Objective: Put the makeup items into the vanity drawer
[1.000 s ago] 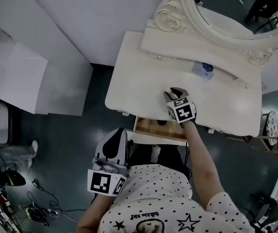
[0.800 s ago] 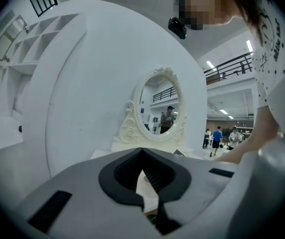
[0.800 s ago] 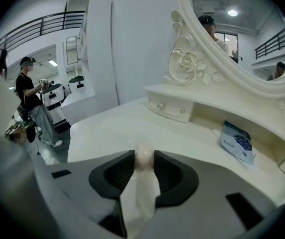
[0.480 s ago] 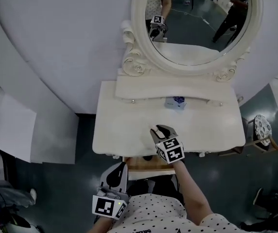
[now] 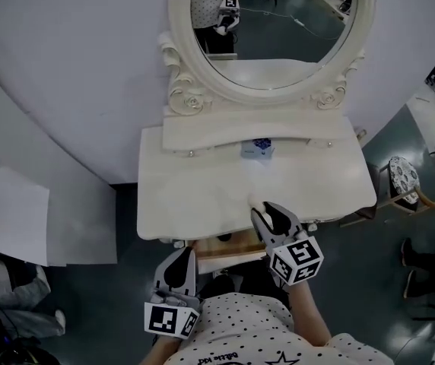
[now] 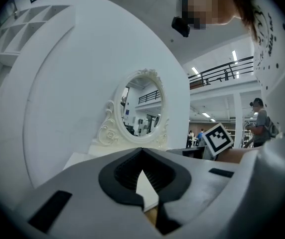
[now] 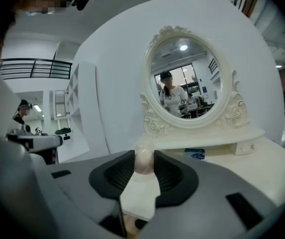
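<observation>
While right tool [image 5: 268, 216], just closing, pinches pale item [image 7: 143, 159] near-level over vanity [image 5: 195, 196], left tool [image 5: 179, 258] low, pressed together.

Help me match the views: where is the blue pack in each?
Head view: blue pack on the vanity, centre, just below the mirror.
Left gripper view: not in it.
Right gripper view: lower centre-right, on the vanity below the mirror.
Shared landmark: the oval mirror, in all three.

Vanity table [image 5: 195, 196]: one
Oval mirror [image 5: 278, 21]: one
Open drawer [image 5: 229, 247]: one
Blue-printed packet [image 5: 258, 150]: one
Egg-shaped makeup item [image 7: 143, 158]: one
Grippers: two, left gripper [image 5: 178, 254], right gripper [image 5: 271, 211]
</observation>
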`<control>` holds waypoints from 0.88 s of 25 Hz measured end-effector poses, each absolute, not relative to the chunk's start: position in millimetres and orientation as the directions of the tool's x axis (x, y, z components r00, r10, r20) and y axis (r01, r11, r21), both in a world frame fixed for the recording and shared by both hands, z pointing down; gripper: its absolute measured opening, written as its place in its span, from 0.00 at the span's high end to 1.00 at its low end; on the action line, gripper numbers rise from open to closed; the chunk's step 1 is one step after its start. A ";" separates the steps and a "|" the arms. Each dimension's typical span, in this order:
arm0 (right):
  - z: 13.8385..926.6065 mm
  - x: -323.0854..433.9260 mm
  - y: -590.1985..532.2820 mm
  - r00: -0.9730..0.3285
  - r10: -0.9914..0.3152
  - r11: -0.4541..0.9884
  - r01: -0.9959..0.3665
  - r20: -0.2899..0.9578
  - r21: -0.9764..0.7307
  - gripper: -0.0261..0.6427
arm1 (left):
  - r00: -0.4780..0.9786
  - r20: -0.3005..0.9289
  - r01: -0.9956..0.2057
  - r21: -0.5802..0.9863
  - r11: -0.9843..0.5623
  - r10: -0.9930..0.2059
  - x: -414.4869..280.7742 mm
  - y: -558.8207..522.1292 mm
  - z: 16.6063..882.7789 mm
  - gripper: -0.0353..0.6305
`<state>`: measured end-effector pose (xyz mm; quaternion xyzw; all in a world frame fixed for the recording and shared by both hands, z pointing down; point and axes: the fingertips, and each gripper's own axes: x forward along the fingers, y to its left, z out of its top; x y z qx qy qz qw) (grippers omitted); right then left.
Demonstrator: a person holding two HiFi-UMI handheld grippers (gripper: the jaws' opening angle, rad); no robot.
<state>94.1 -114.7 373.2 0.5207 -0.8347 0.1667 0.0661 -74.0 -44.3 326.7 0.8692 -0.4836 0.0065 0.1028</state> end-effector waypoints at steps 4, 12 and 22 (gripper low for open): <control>363.6 110.7 -76.5 -0.405 -0.879 0.342 -0.903 0.253 -0.259 0.77 | 0.523 0.106 -0.847 0.177 -0.502 -0.846 -75.4 -42.5 327.2 0.93; 359.0 126.6 -26.7 -0.378 -0.882 0.315 -0.917 0.281 -0.245 0.77 | 0.520 0.103 -0.849 0.172 -0.499 -0.848 -77.1 -38.7 325.9 0.93; 361.7 117.1 -0.8 -0.396 -0.870 0.321 -0.907 0.295 -0.271 0.77 | 0.519 0.110 -0.850 0.172 -0.498 -0.847 -79.5 -36.4 325.8 0.93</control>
